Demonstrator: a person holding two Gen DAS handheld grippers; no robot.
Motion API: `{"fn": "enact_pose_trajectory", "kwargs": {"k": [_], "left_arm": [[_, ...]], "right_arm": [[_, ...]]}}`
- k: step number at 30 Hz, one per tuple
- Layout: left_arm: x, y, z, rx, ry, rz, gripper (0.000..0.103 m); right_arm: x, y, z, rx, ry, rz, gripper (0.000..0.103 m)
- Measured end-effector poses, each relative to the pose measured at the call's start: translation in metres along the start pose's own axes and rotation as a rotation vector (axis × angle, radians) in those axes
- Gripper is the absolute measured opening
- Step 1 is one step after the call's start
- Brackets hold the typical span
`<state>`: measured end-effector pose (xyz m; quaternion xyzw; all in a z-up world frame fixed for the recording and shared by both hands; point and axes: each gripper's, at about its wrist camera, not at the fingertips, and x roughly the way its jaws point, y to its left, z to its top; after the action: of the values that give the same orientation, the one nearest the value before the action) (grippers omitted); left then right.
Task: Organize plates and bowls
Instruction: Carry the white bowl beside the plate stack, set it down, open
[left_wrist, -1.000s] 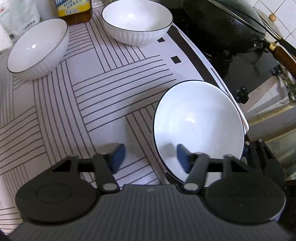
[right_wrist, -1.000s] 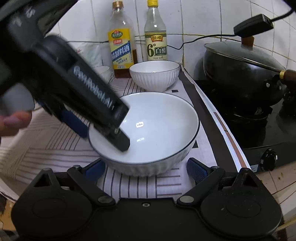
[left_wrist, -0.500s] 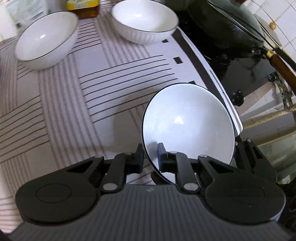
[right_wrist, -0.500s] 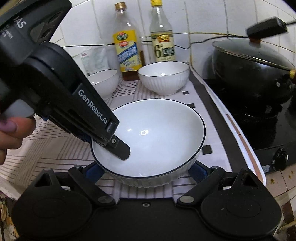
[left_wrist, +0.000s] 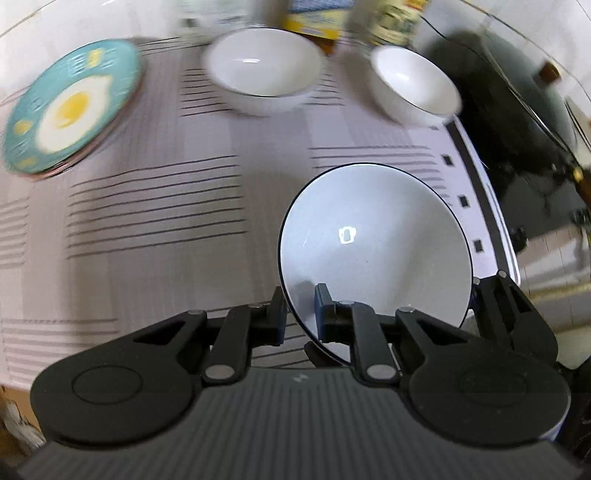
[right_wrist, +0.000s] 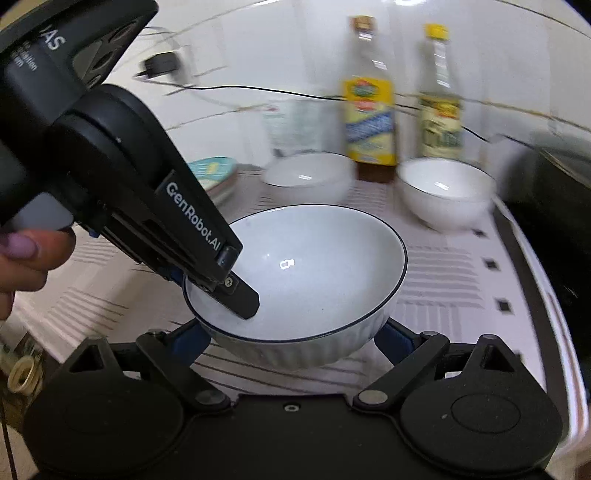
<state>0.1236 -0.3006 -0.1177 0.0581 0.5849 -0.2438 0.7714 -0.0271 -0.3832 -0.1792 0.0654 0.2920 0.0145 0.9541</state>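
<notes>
My left gripper (left_wrist: 300, 314) is shut on the near rim of a white bowl with a dark rim (left_wrist: 376, 251), one finger inside and one outside, and holds it above the striped cloth. In the right wrist view the same bowl (right_wrist: 306, 280) sits between the wide-open fingers of my right gripper (right_wrist: 291, 341), which does not clamp it; the left gripper (right_wrist: 225, 280) grips its left rim. Two more white bowls (left_wrist: 262, 70) (left_wrist: 413, 85) stand at the back. A teal plate with an egg print (left_wrist: 70, 107) tops a plate stack at the back left.
Two bottles (right_wrist: 369, 107) (right_wrist: 439, 99) stand against the tiled wall behind the bowls. A black wok with a lid (left_wrist: 517, 122) sits on the stove at the right. The counter edge (left_wrist: 506, 236) runs down the right side of the cloth.
My left gripper closed on the bowl's rim and lifted it. Both views swung left, bringing the plate stack into view. The right gripper stayed open around the bowl.
</notes>
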Motion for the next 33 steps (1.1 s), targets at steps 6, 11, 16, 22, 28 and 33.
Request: {"fn": "enact_pose_trajectory", "kwargs": {"k": [6, 11, 16, 22, 28, 33], "left_arm": [[-0.019, 0.049, -0.011, -0.109, -0.043, 0.059, 0.014], [-0.033, 0.092, -0.021, -0.208, -0.071, 0.108, 0.014], [-0.040, 0.132, -0.029, -0.297, -0.089, 0.141, 0.014], [-0.042, 0.168, -0.036, -0.356, -0.110, 0.203, 0.014], [-0.035, 0.195, -0.041, -0.398, -0.114, 0.211, 0.014], [-0.025, 0.206, -0.038, -0.419, -0.116, 0.202, 0.015]], "right_arm": [[0.020, 0.036, 0.019, -0.093, 0.000, 0.115, 0.097], [0.042, 0.065, 0.031, -0.164, 0.016, 0.214, 0.097], [0.067, 0.094, 0.042, -0.232, 0.034, 0.303, 0.097], [0.096, 0.127, 0.051, -0.295, 0.061, 0.387, 0.097], [0.124, 0.148, 0.054, -0.342, 0.083, 0.422, 0.097], [0.131, 0.159, 0.050, -0.387, 0.088, 0.419, 0.096]]}}
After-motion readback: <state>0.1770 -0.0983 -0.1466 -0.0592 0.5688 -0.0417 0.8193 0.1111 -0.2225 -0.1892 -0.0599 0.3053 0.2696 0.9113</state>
